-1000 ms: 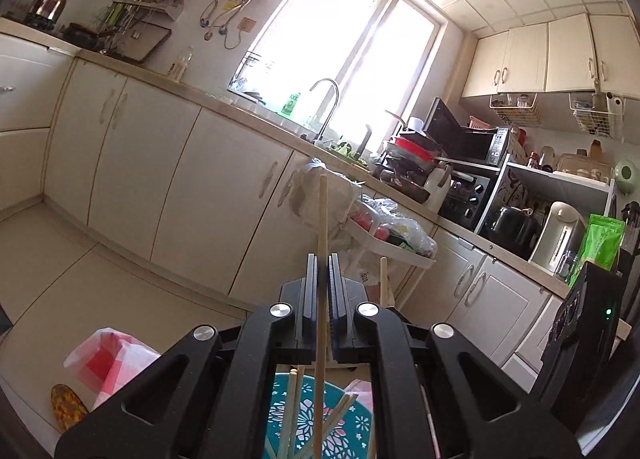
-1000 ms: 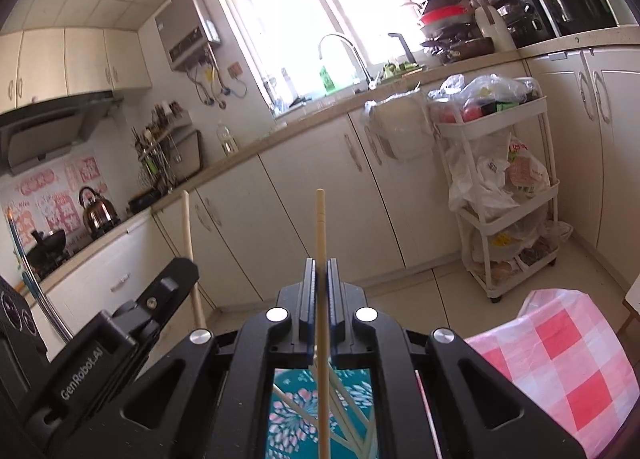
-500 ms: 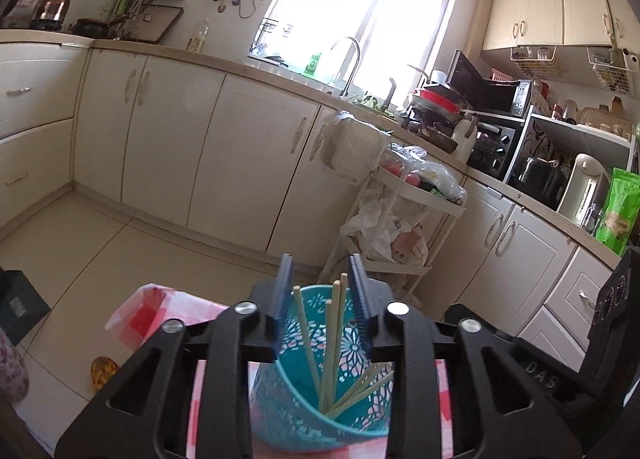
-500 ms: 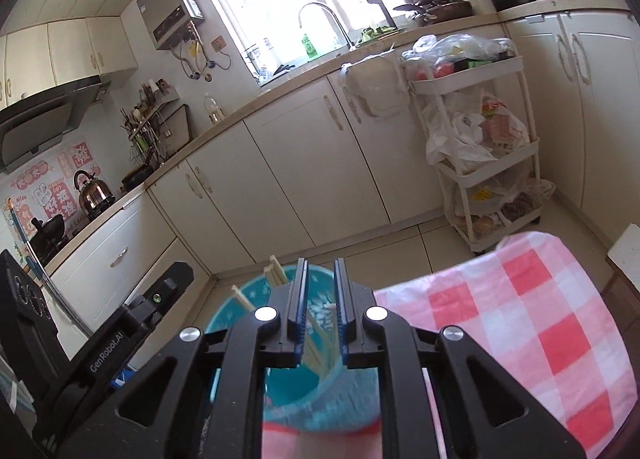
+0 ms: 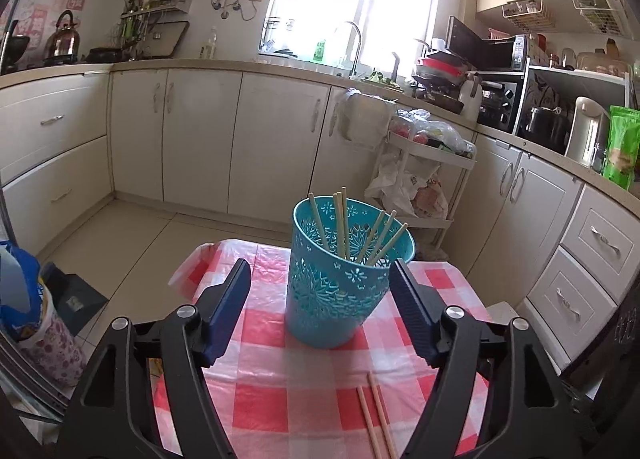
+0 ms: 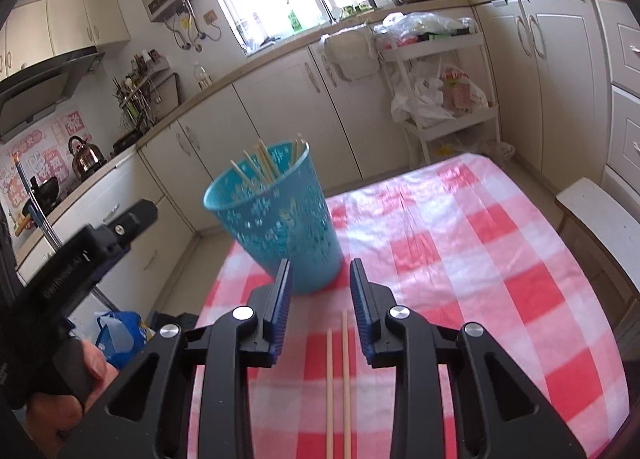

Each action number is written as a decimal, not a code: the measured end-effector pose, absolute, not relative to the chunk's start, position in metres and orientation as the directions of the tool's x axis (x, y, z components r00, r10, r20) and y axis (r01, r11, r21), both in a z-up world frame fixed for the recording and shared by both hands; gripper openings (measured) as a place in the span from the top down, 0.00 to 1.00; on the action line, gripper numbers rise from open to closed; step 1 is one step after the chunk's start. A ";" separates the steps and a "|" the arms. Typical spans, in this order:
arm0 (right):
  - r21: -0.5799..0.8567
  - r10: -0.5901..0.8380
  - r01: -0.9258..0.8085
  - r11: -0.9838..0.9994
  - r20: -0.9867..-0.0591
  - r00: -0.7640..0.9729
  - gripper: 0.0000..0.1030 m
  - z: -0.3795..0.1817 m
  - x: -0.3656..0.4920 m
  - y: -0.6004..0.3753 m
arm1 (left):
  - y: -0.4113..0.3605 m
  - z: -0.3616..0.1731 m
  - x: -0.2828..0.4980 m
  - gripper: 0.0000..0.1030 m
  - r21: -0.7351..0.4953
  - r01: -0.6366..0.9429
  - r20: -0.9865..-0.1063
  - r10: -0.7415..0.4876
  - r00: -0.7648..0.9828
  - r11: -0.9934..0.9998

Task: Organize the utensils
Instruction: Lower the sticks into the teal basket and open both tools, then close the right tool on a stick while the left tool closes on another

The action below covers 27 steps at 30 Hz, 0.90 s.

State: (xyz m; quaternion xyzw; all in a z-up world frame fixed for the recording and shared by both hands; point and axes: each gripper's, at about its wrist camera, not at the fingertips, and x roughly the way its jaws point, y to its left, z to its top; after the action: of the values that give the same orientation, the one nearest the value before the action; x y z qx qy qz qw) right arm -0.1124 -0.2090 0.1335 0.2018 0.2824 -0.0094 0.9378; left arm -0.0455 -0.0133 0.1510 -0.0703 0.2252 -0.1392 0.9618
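Observation:
A teal perforated holder (image 5: 340, 279) stands on the red-checked tablecloth (image 5: 280, 399) with several wooden chopsticks (image 5: 342, 225) upright in it. It also shows in the right wrist view (image 6: 280, 215). Two loose chopsticks (image 5: 376, 415) lie on the cloth, seen in the right wrist view (image 6: 338, 383) just below the jaws. My left gripper (image 5: 320, 283) is wide open and empty, its jaws either side of the holder. My right gripper (image 6: 320, 279) is open and empty, above the near ends of the loose pair.
Kitchen cabinets and a counter (image 5: 240, 67) run behind the table. A white trolley (image 5: 424, 187) with bags stands past the far edge. A white chair seat (image 6: 600, 215) is at the right. The left gripper body (image 6: 80, 259) is at the holder's left.
Both grippers held a chopstick above the holder, released it into the holder, then pulled back and down. Both jaws opened, the left widely.

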 end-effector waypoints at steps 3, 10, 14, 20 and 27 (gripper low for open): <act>0.370 0.094 0.144 0.918 -0.555 0.827 0.71 0.127 -0.123 -0.209 | -0.012 0.151 -0.061 0.30 -0.182 0.234 -0.425 -0.291 0.857 0.955; 0.343 0.090 0.146 0.928 -0.588 0.804 0.71 0.112 -0.140 -0.204 | -0.008 0.147 -0.081 0.24 -0.164 0.232 -0.450 -0.282 0.847 0.959; 0.308 0.092 0.136 0.942 -0.623 0.777 0.71 0.102 -0.141 -0.199 | -0.006 0.145 -0.083 0.22 -0.166 0.233 -0.466 -0.284 0.838 0.958; 0.231 0.100 0.106 0.967 -0.727 0.680 0.71 0.069 -0.128 -0.186 | 0.013 0.119 -0.078 0.21 -0.181 0.163 -0.549 -0.237 0.802 0.970; 0.155 0.072 0.087 0.984 -0.796 0.601 0.71 0.037 -0.105 -0.176 | 0.023 0.086 -0.070 0.21 -0.170 0.117 -0.628 -0.199 0.752 0.978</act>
State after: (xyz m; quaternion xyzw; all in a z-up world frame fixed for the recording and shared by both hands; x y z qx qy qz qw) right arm -0.1046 -0.1756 0.0371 0.0891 0.4468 -0.0042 0.8902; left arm -0.0703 0.0231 0.0859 -0.0602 0.3415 -0.0847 0.9341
